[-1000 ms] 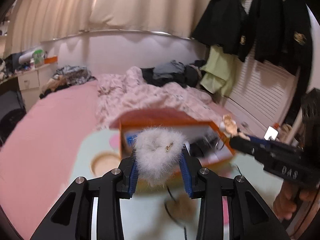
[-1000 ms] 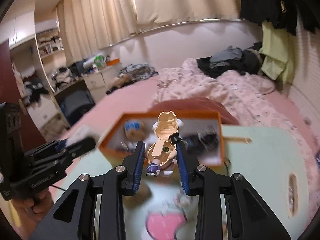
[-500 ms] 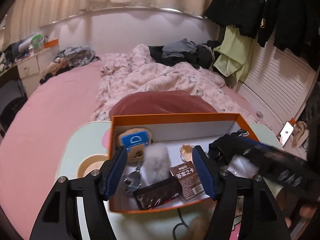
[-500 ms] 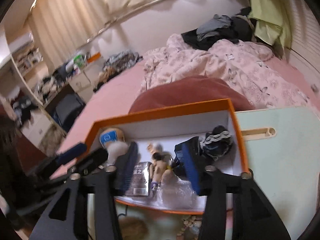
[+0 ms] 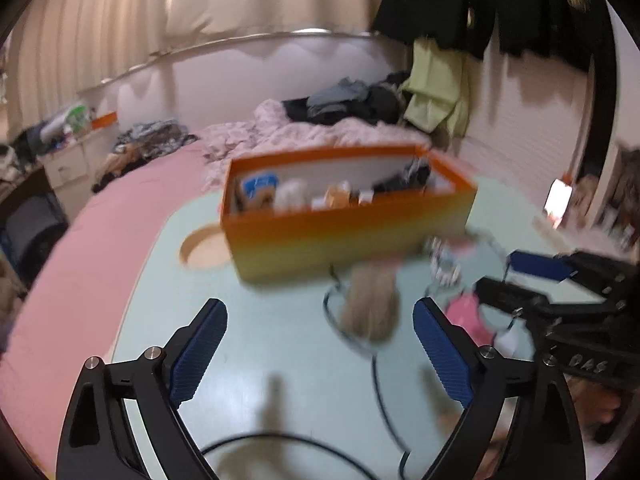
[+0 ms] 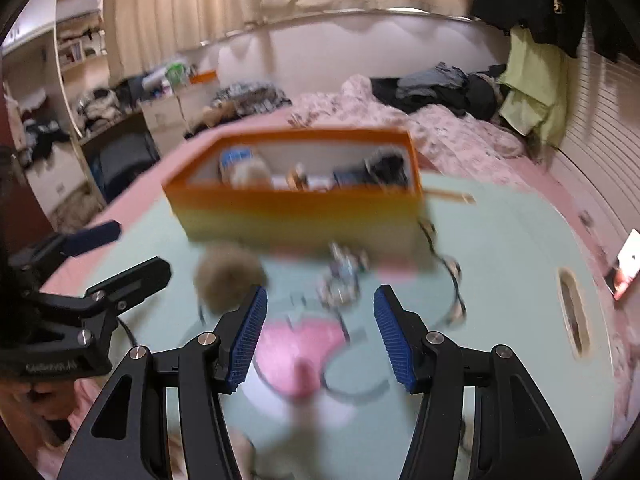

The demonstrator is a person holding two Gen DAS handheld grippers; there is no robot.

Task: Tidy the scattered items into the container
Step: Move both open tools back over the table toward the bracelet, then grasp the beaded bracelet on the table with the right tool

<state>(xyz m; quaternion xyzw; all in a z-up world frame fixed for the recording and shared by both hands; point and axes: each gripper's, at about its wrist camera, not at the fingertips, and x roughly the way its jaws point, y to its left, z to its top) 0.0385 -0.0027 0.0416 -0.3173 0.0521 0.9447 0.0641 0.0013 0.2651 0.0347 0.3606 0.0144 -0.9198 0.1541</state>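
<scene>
The orange box [image 5: 348,224] [image 6: 296,208] stands on the pale green table [image 5: 256,344] and holds several small items, all blurred. My left gripper [image 5: 320,324] hovers low over the table in front of the box, its jaws opening wide with nothing between them. A tan fluffy pompom [image 5: 370,304] [image 6: 228,280] lies just ahead of it, with a black cable [image 5: 380,384] beside it. My right gripper [image 6: 320,316] is open and empty above a pink heart-shaped item [image 6: 304,344] [image 5: 466,312]. A small beaded trinket [image 6: 342,276] [image 5: 444,264] lies in front of the box.
The table has a round cutout [image 5: 204,248] and a slot handle [image 6: 572,312]. A phone [image 6: 628,264] lies off its right edge. Behind the box is a bed with a pink sheet [image 5: 92,264] and rumpled duvet [image 6: 448,128]. Each gripper shows in the other's view, the right one [image 5: 560,292] and the left one [image 6: 100,272].
The white fluffy item and the small figure left the jaws and now lie in the box. Both grippers opened, drew back from the box and sank towards the table.
</scene>
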